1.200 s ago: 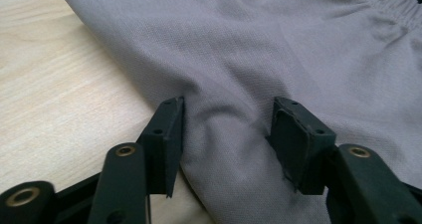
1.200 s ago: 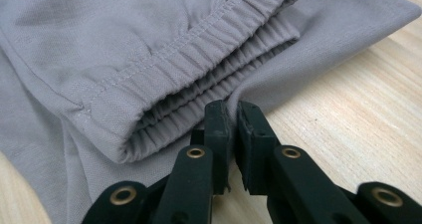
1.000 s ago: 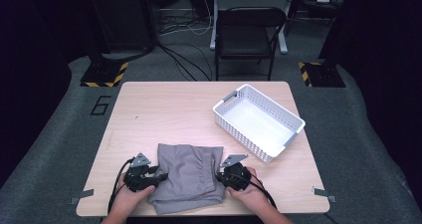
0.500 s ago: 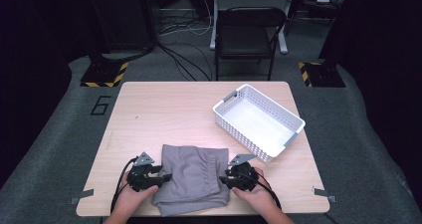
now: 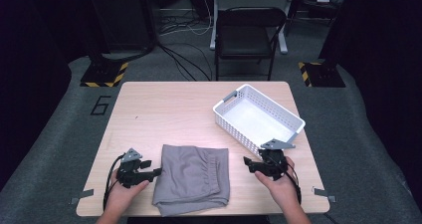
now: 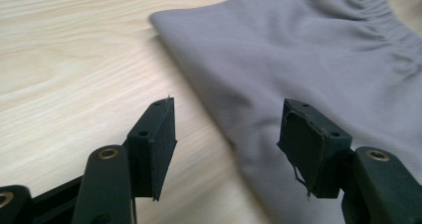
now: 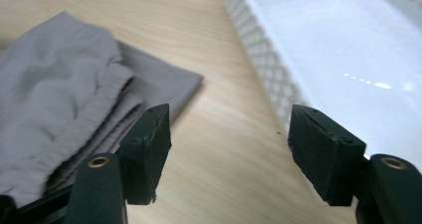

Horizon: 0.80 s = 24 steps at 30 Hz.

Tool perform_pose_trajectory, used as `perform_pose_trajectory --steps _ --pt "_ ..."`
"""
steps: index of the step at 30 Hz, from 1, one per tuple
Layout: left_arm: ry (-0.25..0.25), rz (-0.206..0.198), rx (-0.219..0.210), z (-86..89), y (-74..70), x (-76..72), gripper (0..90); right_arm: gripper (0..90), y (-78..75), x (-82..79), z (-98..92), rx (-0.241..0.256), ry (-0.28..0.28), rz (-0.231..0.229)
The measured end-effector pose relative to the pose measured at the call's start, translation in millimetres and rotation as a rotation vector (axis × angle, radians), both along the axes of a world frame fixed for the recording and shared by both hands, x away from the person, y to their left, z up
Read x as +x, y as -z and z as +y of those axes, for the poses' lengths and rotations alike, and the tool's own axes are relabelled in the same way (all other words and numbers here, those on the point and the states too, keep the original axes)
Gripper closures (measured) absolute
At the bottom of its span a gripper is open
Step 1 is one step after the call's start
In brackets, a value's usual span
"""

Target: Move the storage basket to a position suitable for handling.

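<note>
Just left of the white basket [image 5: 259, 120], the folded grey shorts [image 5: 193, 179] lie flat on the surface, so I've got both grippers' fingers released, left gripper [image 5: 158, 172] at one edge, right gripper [image 5: 247, 162] clear.

The left tool [image 6: 226, 144] stands with jaws wide apart, gripping nothing. Grey folded cloth [image 6: 308, 59] lies on the wooden surface [image 6: 74, 50], its edge between them.

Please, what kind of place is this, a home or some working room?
Probably a lab or studio set up for recording, not a home. A light wooden table stands on grey carpet with a painted number 6, black-and-yellow striped floor plates sit behind it, and loose cables run past a black folding chair.
</note>
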<state>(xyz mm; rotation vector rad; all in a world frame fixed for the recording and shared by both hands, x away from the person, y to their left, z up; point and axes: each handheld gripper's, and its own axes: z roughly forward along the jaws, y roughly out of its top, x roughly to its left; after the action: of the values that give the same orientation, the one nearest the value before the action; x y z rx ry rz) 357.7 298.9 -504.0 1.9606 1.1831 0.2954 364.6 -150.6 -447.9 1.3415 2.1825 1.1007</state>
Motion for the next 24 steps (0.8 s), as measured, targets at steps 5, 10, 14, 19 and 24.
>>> perform_pose_trajectory --steps 5,10,14,19,24 --pt "-0.025 0.009 0.013 7.6 2.5 3.8 39.1 30.7 -6.8 5.6 -15.5 -0.012 0.057 -0.01" --pt "-0.062 0.001 0.044 16.9 7.8 8.4 39.0 28.9 -11.1 18.5 -38.7 -0.037 0.171 -0.014" --pt "-0.057 0.049 0.056 22.6 12.3 12.4 38.3 25.5 -8.8 24.5 -53.8 -0.049 0.244 -0.002" --pt "-0.068 0.028 0.06 25.8 14.7 13.8 39.2 25.0 -5.1 27.8 -67.9 -0.053 0.306 0.015" --pt "-0.062 -0.003 0.094 27.9 16.1 14.4 38.9 25.0 0.5 30.6 -75.1 -0.042 0.344 0.049"
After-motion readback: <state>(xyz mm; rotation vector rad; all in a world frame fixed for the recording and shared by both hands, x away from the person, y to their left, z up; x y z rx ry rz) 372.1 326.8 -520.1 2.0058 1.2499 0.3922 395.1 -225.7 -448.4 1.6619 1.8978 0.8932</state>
